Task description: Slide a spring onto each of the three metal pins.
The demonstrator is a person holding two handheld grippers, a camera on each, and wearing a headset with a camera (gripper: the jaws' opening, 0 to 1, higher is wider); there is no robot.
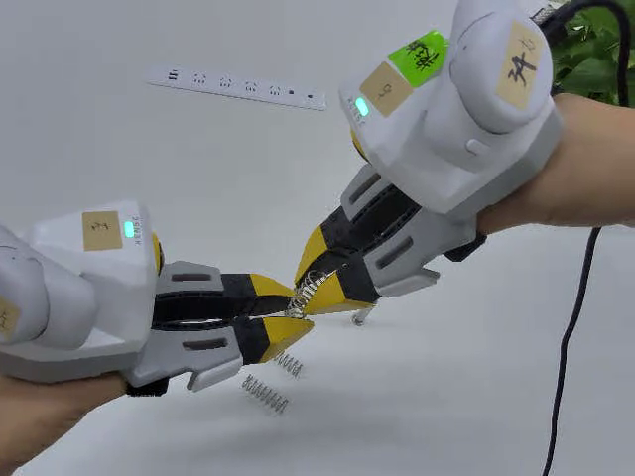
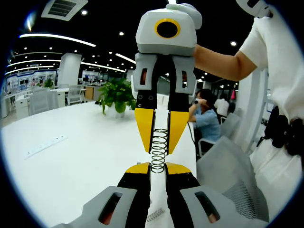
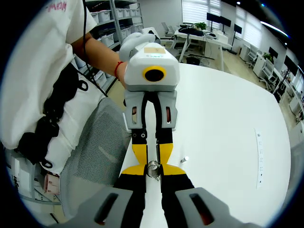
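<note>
**Inspector A:** What are the risks from this position?

**Inspector B:** Mainly misalignment. The left gripper has its jaws drawn narrow on what looks like a thin pin. The spring runs from that tip across to the right gripper, whose jaws pinch the coil by its sides. If the two hands drift off one line, I judge the coil will buckle or flick free and drop to the tabletop.

**Inspector A:** Anything further?

**Inspector B:** Too hard a pinch could flatten the turns, and they would then bind on the pin.

**Inspector A:** And the condition of the spring?

**Inspector B:** It is small, bright wire with open, even turns, and it is straight. It is held in the air between the two grippers. Loose springs lie on the tabletop below. A second pin stands nearby on the right.
</note>
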